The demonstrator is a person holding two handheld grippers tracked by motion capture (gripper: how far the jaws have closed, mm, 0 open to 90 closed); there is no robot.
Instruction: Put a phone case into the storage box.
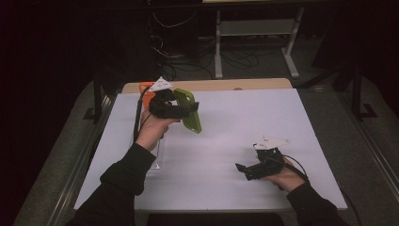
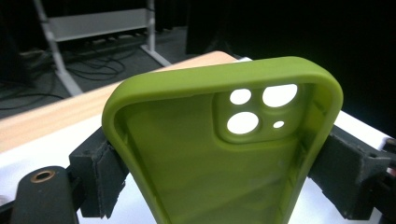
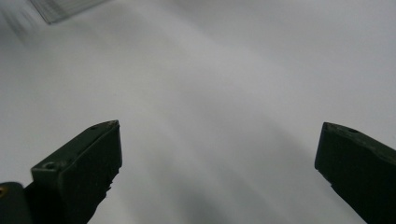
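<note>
Green phone case is lifted clear of our worktop, pinched across its sides by our left tongs. Our right tongs hang spread and empty; setting it down remains, we judge.

Orange object: just behind the left tongs.
Clear tray: on the desk, below the left tongs.
Metal rack: beyond the desk.

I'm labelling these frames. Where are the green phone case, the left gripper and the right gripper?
green phone case (image 2: 196, 177): left gripper view, inner back wall.
left gripper (image 1: 181, 109): high view, midway between its fingertips, clamped on the case.
right gripper (image 3: 217, 172): right gripper view, gap between its open jaws.
</note>
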